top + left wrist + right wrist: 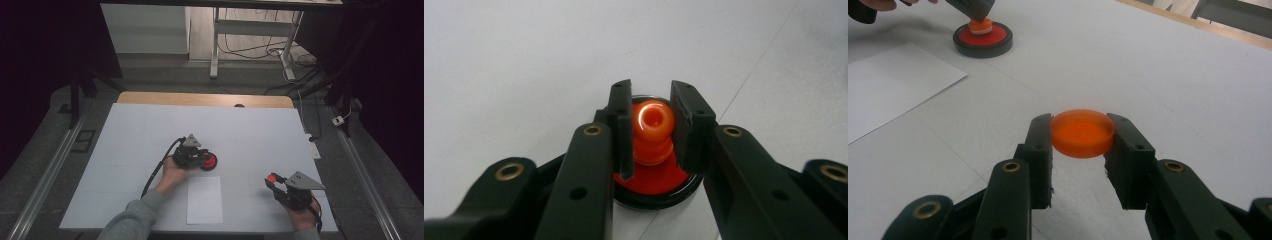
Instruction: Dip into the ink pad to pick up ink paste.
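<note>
A red stamp pad with a black rim [211,162] lies on the white table near the middle. An orange knobbed stamp [653,131] stands upright on the pad [659,192]. My left gripper [651,127] is shut on the stamp's knob from above; in the high view that gripper [205,158] sits at the pad's left edge. Off to the right, my right gripper [271,179] holds a flat round orange cap [1083,137] edge to edge between its jaws, just above the table. The right gripper view has the pad [983,39] far off at top left.
A white sheet of paper [205,200] lies near the front edge, between the two hands, and is seen again as a sheet [888,85] at left. The wooden table edge [205,99] runs along the back. A black cable [157,172] trails from the left gripper.
</note>
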{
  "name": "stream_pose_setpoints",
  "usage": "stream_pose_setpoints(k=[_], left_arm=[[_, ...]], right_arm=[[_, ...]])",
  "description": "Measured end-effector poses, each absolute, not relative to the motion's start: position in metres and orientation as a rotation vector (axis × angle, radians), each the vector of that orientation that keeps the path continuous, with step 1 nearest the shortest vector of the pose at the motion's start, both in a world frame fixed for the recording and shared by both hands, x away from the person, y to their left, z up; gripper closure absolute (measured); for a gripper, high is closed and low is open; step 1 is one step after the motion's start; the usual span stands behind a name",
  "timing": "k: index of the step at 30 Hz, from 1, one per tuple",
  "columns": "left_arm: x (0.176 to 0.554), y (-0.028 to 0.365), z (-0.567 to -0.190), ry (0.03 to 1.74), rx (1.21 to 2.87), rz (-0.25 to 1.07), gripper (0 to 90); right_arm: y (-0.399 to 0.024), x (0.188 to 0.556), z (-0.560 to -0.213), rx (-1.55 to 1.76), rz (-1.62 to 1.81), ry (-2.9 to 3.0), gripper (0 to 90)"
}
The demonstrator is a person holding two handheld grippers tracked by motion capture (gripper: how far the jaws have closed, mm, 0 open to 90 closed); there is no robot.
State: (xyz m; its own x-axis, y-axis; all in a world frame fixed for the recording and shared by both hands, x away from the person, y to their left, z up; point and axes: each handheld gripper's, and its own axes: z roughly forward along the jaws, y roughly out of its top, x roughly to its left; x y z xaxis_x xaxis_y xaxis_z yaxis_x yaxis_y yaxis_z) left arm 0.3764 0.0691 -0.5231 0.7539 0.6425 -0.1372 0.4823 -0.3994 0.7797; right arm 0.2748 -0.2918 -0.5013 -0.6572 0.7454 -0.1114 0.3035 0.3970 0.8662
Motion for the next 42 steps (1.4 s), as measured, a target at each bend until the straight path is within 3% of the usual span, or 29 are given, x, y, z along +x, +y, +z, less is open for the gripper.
stream_pose_setpoints(k=[42], left_arm=[[0.366,0.062,-0.527,0.769,2.125,0.367,72.5]], right_arm=[[-0.29,0.273,-0.501,0.885,1.182,2.167,64.4]])
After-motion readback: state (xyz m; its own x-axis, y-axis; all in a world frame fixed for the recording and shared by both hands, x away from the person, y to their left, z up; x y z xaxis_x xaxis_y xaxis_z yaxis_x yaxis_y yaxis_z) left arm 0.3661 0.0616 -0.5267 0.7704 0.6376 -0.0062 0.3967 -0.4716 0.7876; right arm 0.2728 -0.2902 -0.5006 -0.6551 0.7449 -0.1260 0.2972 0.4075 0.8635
